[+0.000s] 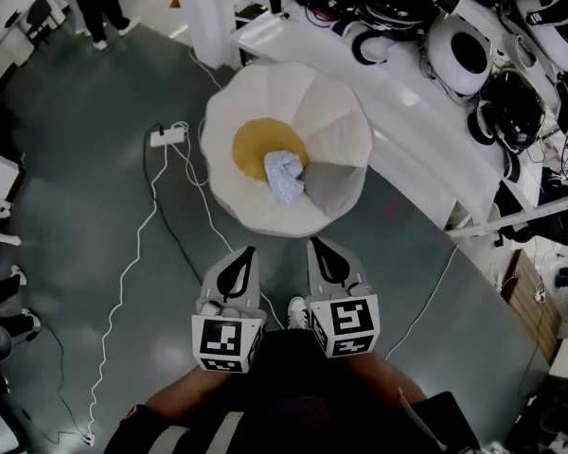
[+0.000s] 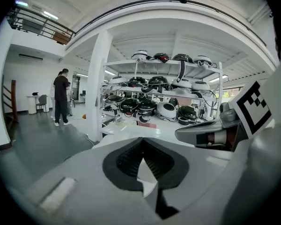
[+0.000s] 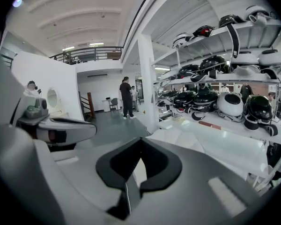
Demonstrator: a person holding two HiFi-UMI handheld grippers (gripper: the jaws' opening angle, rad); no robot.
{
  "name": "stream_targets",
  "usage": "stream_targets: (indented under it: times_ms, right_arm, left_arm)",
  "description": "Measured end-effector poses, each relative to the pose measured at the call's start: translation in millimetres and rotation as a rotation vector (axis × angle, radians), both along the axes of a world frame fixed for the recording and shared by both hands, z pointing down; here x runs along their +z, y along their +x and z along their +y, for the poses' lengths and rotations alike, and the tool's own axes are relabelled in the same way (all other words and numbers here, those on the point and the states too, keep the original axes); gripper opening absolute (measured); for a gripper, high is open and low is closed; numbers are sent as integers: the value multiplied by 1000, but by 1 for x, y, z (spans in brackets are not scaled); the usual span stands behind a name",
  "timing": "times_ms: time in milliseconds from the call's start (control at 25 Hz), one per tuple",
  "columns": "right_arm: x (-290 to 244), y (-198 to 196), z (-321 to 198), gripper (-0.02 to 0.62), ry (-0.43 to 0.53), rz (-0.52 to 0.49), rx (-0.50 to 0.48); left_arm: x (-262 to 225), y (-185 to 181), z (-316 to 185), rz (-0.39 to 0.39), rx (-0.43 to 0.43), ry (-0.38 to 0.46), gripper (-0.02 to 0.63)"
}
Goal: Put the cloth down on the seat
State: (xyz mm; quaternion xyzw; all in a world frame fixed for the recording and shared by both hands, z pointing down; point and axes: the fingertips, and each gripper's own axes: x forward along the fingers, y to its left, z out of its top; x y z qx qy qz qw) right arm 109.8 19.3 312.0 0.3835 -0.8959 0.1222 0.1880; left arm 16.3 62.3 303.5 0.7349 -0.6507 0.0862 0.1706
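Observation:
A round padded seat (image 1: 256, 112) in white, beige and grey wedges stands on the floor ahead of me, with a yellow disc at its centre. A small pale patterned cloth (image 1: 284, 176) lies crumpled on the seat, just right of the yellow disc. My left gripper (image 1: 247, 252) and right gripper (image 1: 314, 244) hang side by side near my body, short of the seat's near rim, both pointing at it. Each is shut with nothing between its fingers. The left gripper (image 2: 142, 142) and the right gripper (image 3: 139, 142) show closed tips in their own views.
A power strip (image 1: 168, 136) and a long white cable (image 1: 133, 263) lie on the grey floor to the left. A white table (image 1: 426, 112) and shelves of helmets (image 2: 164, 102) run along the right. A person (image 1: 95, 8) stands at the far left.

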Motion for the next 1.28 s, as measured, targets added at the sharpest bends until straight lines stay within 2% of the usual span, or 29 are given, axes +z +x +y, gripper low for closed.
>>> stream_targets:
  times_ms: [280, 400, 720, 960, 1280]
  right_arm:
    - [-11, 29, 28, 2, 26, -15, -90]
    - [-15, 31, 40, 2, 34, -15, -113]
    - [-29, 22, 63, 2, 51, -25, -100]
    - [-15, 9, 85, 0, -3, -39, -82]
    - [-19, 1, 85, 0, 26, -25, -35]
  left_arm:
    - [-13, 37, 27, -10, -58, 29, 0]
    - [-18, 41, 39, -22, -64, 39, 0]
    - [-24, 17, 66, -39, -55, 36, 0]
    - [-23, 8, 69, -47, -8, 46, 0]
    - [-24, -2, 69, -40, 35, 62, 0]
